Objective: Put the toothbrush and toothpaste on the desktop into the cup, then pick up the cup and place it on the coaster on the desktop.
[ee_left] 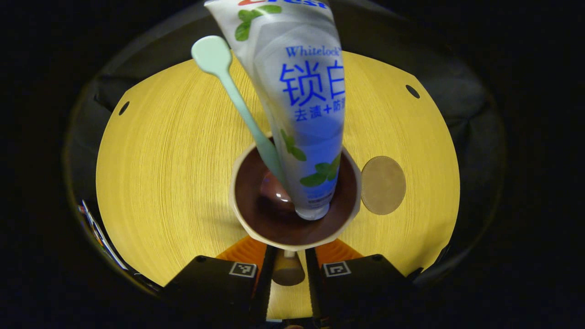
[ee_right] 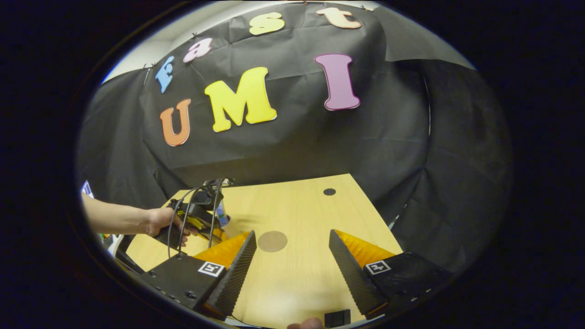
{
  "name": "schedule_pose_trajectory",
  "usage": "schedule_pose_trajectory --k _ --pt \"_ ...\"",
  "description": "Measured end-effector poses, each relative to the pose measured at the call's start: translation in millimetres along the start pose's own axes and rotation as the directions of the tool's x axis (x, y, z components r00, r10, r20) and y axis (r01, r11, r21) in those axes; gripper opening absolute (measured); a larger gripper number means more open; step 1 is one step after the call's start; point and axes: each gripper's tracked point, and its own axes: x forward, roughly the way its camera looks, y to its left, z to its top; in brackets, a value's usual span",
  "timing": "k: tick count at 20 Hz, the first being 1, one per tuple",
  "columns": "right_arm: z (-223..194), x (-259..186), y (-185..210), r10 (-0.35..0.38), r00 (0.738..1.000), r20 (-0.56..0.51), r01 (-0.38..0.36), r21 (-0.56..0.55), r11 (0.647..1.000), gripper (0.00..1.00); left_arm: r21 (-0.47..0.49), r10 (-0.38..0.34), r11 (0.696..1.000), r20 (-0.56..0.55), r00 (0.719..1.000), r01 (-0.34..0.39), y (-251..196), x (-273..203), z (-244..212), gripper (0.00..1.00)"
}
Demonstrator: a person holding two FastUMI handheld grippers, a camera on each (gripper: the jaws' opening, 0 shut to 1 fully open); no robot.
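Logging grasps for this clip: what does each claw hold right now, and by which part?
Left claw grips the cup by its handle. Right claw is open, holding nothing.

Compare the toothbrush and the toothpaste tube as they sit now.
The toothbrush is a thin mint stick; the toothpaste tube is broad, white and blue with printed leaves. The toothbrush leans left of the tube, which rises almost straight toward the camera. Both stand inside the cup.

A pale wooden tabletop (ee_right: 297, 269) with small dark holes (ee_right: 329, 192), possibly screw holes, fronts black cloth (ee_right: 283, 151).
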Motion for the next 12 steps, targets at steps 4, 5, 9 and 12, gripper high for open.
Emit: schedule_pose_trajectory --k 4,5,9,12 --pt "-5.3 -4.5 -2.6 -0.001 1.0 -0.004 0.001 0.014 1.0 0.96 0.002 0.005 1.0 0.0 1.0 -0.005 -13.3 -19.5 18.4 0.31" --pt "-6.6 -5.5 -2.8 -0.002 1.0 -0.005 0.002 0.015 1.0 0.96 0.002 0.004 1.0 0.001 1.0 -0.004 -17.2 -24.8 23.5 0.3" --pt "-10.1 -10.5 -4.4 -0.005 1.0 -0.006 0.005 0.029 1.0 0.96 -0.031 -0.009 0.999 0.013 1.0 0.009 -38.2 -49.8 45.8 0.28" --pt "-12.0 -16.8 -4.7 -0.004 1.0 -0.003 0.004 0.035 0.999 0.96 -0.036 -0.006 0.999 0.019 1.0 0.007 -44.7 -58.8 54.2 0.27"
